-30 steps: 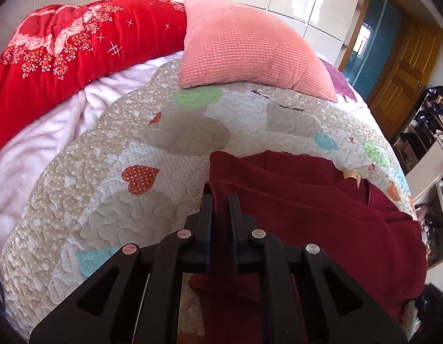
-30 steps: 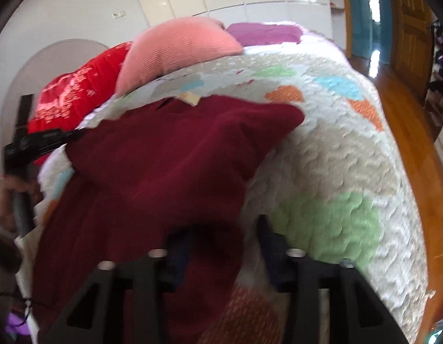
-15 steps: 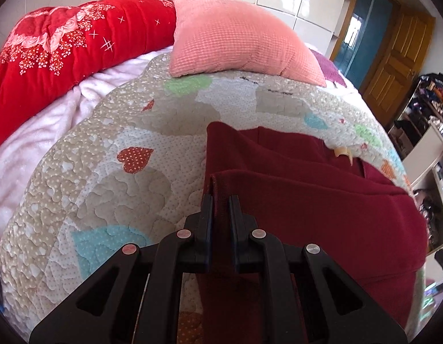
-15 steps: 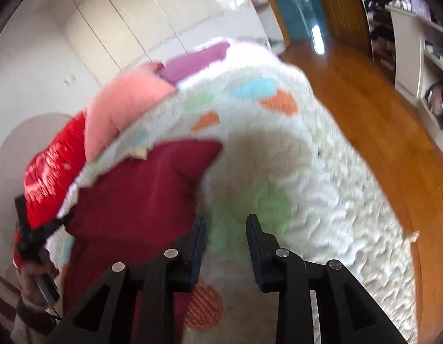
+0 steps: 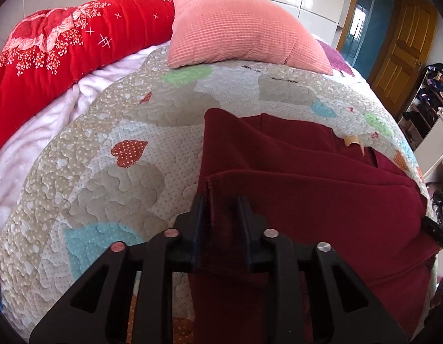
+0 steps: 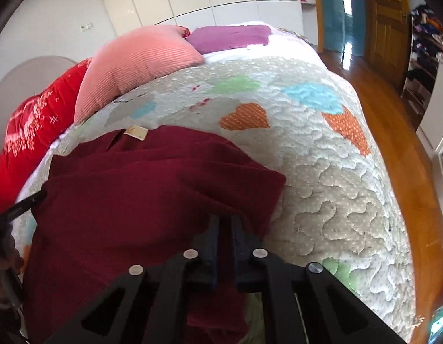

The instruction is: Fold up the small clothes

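Maroon knit garment [image 5: 322, 189] spread on quilted bed cover [image 5: 112, 154], long axis running left to right across the near part of the bed, neck label [image 5: 354, 141] toward the far edge. Near edge doubled over the body, fold line lying across both wrist views. Left hand-held gripper [image 5: 220, 200] parted around the folded left edge, cloth passing between the fingers, no pinch evident; judged released or releasing. Right hand-held gripper [image 6: 225, 220] drawn nearly together at the right-hand folded edge, tips under the cloth; firm grasp on the garment [image 6: 141, 195] cannot be told. Each gripper at its own end, neither nearer. Pink cushion [image 5: 238, 28] and red blanket [image 5: 63, 51] far, well apart. No containers present.
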{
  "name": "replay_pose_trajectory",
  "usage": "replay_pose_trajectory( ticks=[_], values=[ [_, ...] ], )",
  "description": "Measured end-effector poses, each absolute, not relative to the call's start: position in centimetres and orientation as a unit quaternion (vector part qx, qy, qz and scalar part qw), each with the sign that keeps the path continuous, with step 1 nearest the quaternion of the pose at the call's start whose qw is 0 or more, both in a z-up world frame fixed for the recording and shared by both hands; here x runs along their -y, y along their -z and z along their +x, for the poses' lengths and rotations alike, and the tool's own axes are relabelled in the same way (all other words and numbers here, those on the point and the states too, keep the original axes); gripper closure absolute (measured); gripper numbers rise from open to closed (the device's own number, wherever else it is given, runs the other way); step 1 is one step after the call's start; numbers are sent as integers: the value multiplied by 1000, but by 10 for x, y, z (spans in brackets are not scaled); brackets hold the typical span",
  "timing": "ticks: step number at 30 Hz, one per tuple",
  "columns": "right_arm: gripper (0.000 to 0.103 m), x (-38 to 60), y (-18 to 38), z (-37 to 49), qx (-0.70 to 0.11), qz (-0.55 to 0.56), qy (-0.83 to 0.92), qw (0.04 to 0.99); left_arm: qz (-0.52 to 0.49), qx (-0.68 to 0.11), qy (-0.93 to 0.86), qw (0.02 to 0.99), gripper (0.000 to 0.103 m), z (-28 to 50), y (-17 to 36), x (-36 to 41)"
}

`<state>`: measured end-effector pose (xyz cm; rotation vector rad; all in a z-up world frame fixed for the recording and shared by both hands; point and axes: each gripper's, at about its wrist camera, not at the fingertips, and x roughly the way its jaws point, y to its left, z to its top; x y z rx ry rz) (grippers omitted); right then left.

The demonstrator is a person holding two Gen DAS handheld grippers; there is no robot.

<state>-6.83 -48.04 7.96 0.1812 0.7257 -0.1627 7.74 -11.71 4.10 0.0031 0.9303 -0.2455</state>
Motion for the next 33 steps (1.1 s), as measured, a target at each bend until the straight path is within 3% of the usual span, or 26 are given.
replay_pose_trajectory(
  ticks=[2,7,13,22,24,27,30,32,33],
  values=[
    [99,480,-86,-75,-354,97,76,927,-3,-453,113,884,68,78,-39,112],
    [92,460,-106,-116,-339,88,52,935,-24,-451,124,884,68,66,-48,99],
    [91,452,-66,-117,-385,74,64,918,-20,-443,123,888,68,43,-57,96],
    [89,425,-110,-165,-342,92,32,935,8,-434,128,891,68,-4,-70,84],
    [85,418,-118,-186,-332,101,15,938,13,-437,134,889,68,-15,-71,81],
    [58,412,-126,-212,-337,105,-7,935,20,-444,138,885,68,-29,-70,77],
    [54,403,-127,-236,-347,92,-18,933,19,-449,147,881,68,-45,-69,70],
    [54,398,-123,-251,-356,85,-19,930,12,-457,149,877,57,-56,-66,63],
    [54,397,-119,-256,-360,86,-20,929,5,-464,149,873,44,-61,-65,59]
  ],
)
